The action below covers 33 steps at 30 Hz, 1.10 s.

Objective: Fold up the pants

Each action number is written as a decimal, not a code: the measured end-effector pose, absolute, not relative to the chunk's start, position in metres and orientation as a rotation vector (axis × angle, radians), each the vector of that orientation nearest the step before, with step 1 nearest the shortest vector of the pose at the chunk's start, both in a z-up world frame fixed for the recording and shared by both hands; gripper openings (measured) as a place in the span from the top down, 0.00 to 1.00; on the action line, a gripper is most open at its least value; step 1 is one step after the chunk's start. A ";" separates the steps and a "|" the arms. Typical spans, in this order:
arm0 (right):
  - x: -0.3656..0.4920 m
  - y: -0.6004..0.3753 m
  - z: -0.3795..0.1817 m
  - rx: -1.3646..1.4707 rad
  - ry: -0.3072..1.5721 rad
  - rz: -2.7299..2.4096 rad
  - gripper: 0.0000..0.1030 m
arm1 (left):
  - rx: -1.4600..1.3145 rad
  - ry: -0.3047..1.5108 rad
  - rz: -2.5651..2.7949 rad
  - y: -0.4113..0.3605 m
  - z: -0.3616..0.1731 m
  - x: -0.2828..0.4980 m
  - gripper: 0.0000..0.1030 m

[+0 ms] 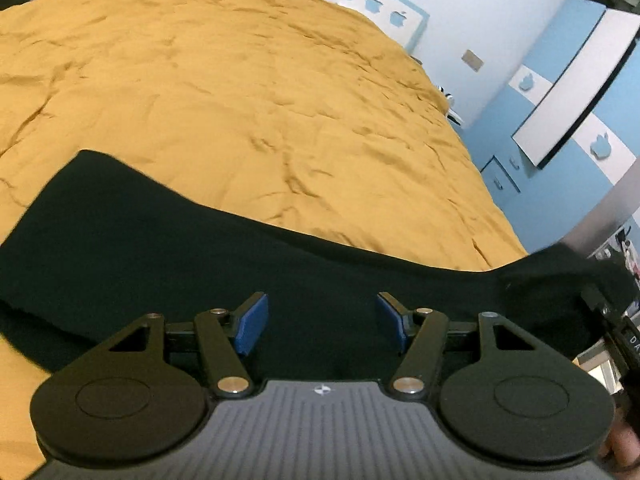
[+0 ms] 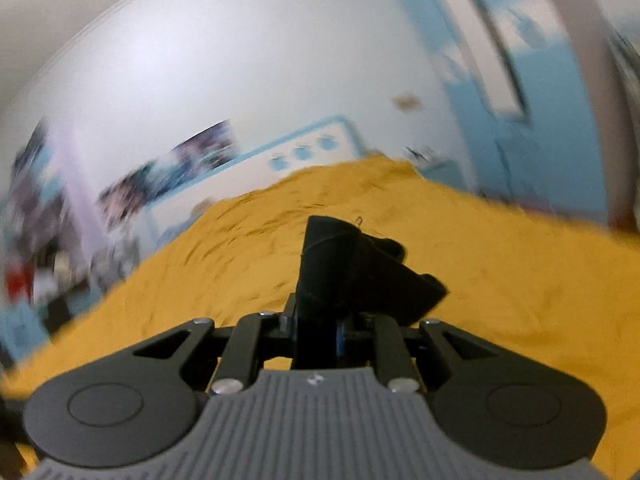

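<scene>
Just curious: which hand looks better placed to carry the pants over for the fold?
Probably the right: its fingers already pinch the black pants; the left fingers stand open above the cloth.

- Letters "DA" (image 1: 633, 342), white on a black device at the right edge of the left wrist view; the rest is cut off.
- No other legible text in either view.
</scene>
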State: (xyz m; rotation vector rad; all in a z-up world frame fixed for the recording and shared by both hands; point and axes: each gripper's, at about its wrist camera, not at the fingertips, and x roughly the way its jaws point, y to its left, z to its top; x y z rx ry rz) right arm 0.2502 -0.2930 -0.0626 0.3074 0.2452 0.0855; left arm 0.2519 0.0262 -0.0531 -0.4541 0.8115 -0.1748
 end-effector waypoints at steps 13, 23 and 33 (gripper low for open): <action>0.257 -0.096 -0.141 -0.370 0.570 0.560 0.76 | -0.459 0.845 -0.095 0.060 -0.060 0.236 0.31; 0.236 -0.227 -0.081 0.127 0.551 0.577 0.67 | -0.506 0.917 -0.241 0.025 -0.064 0.243 0.27; 0.227 -0.278 -0.102 0.247 0.604 0.395 0.66 | -0.644 0.971 -0.172 0.013 -0.083 0.254 0.32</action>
